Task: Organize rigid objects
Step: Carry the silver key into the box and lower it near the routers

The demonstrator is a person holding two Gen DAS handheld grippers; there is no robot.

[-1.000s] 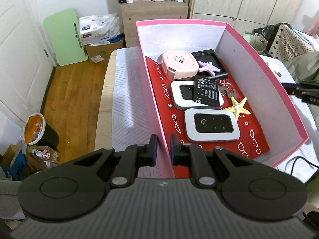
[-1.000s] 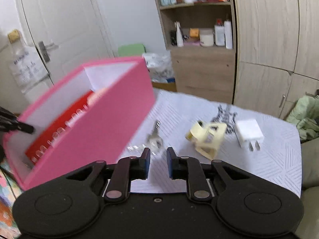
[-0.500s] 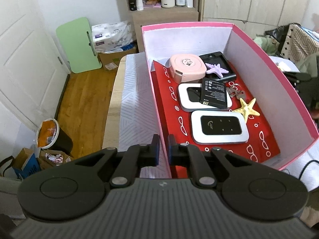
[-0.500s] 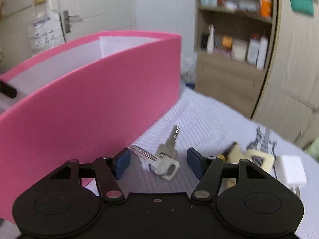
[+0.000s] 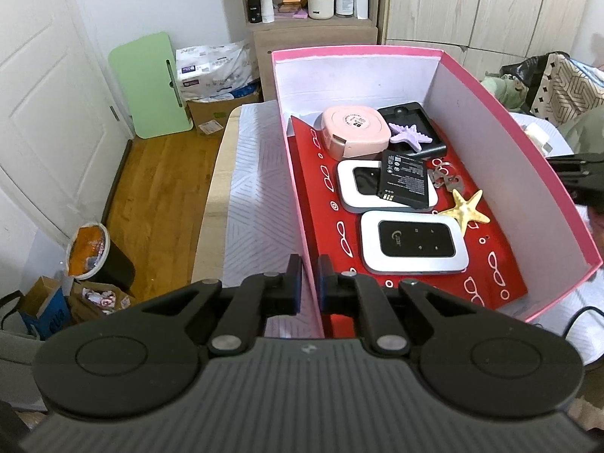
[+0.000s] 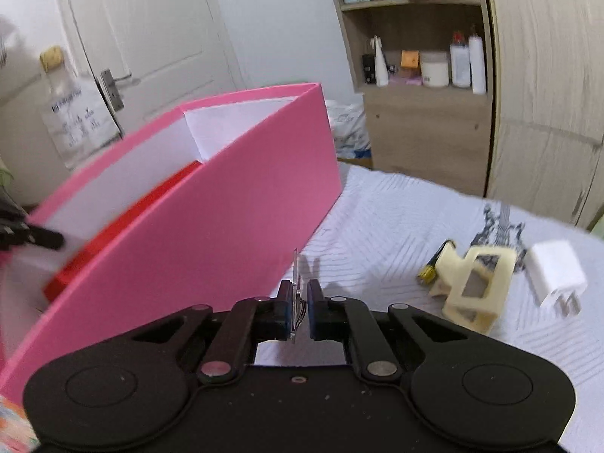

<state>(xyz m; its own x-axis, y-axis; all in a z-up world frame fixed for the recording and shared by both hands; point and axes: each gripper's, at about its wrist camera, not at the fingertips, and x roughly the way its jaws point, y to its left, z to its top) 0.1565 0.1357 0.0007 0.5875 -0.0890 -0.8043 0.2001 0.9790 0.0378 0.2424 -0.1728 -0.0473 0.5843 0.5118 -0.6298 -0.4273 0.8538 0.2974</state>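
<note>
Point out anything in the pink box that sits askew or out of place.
The black battery lies crooked, propped across the corner of the upper white router rather than flat on the red liner. The purple starfish rests on the black tray. Otherwise nothing in the pink box looks spilled or damaged.

Left cam looks down into pink box [image 5: 472,120]; right cam, somewhat blurred, low beside its outer wall; box shared.
</note>
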